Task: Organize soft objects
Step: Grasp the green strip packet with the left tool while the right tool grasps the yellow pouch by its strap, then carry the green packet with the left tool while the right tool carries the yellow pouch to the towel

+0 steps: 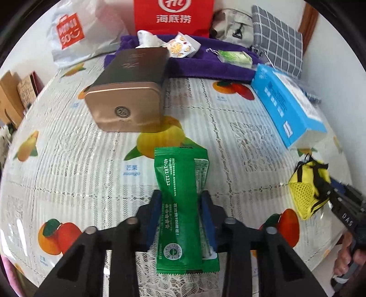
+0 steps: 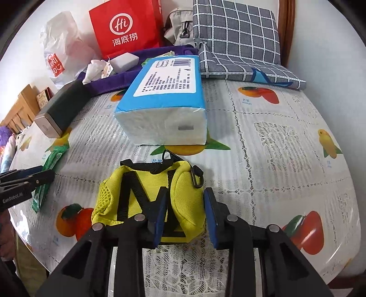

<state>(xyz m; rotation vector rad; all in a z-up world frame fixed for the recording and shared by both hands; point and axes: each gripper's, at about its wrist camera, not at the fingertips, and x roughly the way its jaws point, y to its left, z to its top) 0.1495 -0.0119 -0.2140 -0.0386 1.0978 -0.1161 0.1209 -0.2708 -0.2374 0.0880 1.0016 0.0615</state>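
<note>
A green sachet (image 1: 180,205) lies between the blue pads of my left gripper (image 1: 181,198), which is shut on it just above the fruit-print tablecloth (image 1: 68,160). The sachet also shows at the left of the right wrist view (image 2: 45,173). A small yellow pouch (image 2: 151,196) with black straps sits between the blue pads of my right gripper (image 2: 185,201), which is shut on its right part. The pouch and right gripper also show at the right of the left wrist view (image 1: 308,187).
A blue tissue pack (image 2: 164,96) lies ahead of the pouch. A bronze tin (image 1: 128,98) lies left of centre. A purple cloth (image 1: 205,66) with small packets, a red bag (image 1: 173,16), a white bag (image 1: 75,34) and a checked cushion (image 2: 235,34) stand at the back.
</note>
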